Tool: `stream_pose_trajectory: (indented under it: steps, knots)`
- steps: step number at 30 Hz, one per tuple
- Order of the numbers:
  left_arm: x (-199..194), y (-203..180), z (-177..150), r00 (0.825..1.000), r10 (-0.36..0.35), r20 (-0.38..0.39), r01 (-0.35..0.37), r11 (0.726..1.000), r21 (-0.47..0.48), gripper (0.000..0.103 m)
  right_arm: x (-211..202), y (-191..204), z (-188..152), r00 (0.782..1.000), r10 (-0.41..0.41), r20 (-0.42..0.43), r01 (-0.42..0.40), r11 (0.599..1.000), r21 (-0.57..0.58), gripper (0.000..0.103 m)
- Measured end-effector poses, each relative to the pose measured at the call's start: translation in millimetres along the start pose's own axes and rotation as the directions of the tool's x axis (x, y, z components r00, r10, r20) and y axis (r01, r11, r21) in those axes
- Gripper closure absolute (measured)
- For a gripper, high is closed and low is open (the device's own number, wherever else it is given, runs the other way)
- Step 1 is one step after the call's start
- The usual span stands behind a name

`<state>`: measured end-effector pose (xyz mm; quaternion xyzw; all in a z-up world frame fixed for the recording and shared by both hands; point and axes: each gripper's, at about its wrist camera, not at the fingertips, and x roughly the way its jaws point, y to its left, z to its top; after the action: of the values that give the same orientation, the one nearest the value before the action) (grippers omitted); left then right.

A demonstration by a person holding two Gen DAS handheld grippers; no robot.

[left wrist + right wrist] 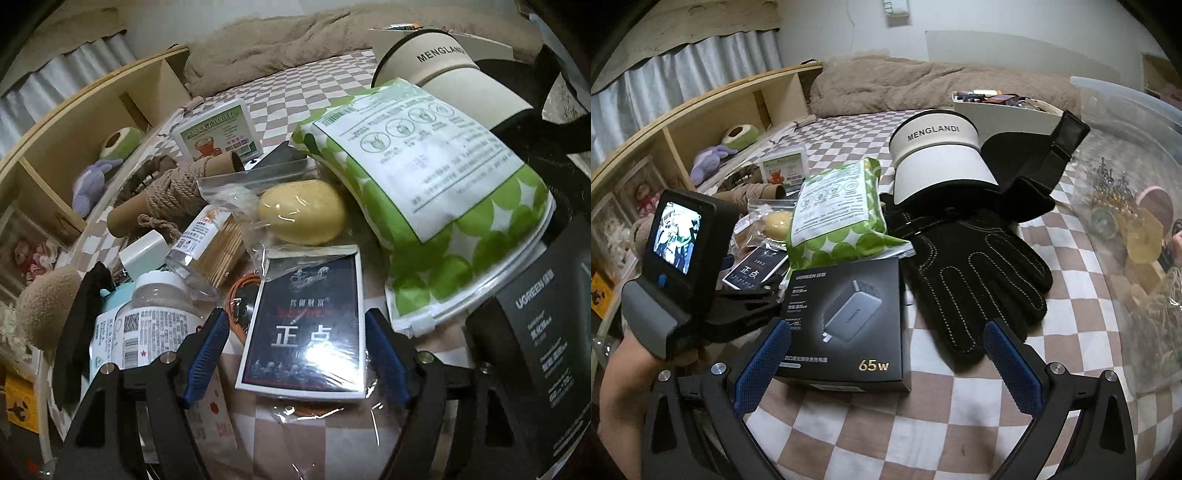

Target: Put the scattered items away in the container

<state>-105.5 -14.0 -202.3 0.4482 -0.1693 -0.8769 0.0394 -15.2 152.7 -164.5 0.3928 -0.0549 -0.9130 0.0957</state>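
Scattered items lie on a checkered bedsheet. My left gripper (297,334) is open, its blue pads on either side of a black shrink-wrapped card deck (306,325), not touching it. The deck also shows in the right wrist view (753,271). My right gripper (886,347) is open and empty, over the black UGREEN charger box (846,317) and near a black glove (975,269). A clear plastic container (1126,206) with several items inside stands at the right.
A green dotted pouch (432,184), a bagged yellow oval (301,212), a white visor (938,155), a toothpick jar (210,251), a clear bottle (155,321), rope on a tube (166,195) and a green-labelled box (218,131) crowd the bed. A wooden shelf (701,129) runs along the left.
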Motion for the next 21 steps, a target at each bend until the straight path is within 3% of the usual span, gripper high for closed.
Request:
stream_pose_trajectory:
  steps: [2,11,21]
  knots:
    - [-5,-1,-1,0.999,-0.04,0.007,0.04,0.999,0.007,0.042,0,-2,0,1.0,0.002,0.003,-0.002,1.0,0.008,0.0]
    - [-23,-2,-12,0.992,-0.126,0.014,0.126,0.992,-0.021,0.043,-3,-3,1,1.0,0.002,0.012,-0.002,1.0,0.006,0.0]
    - [-55,-2,-36,0.99,-0.121,0.068,0.126,0.989,-0.079,0.043,-9,-4,23,0.996,0.079,0.041,-0.08,0.996,0.025,0.0]
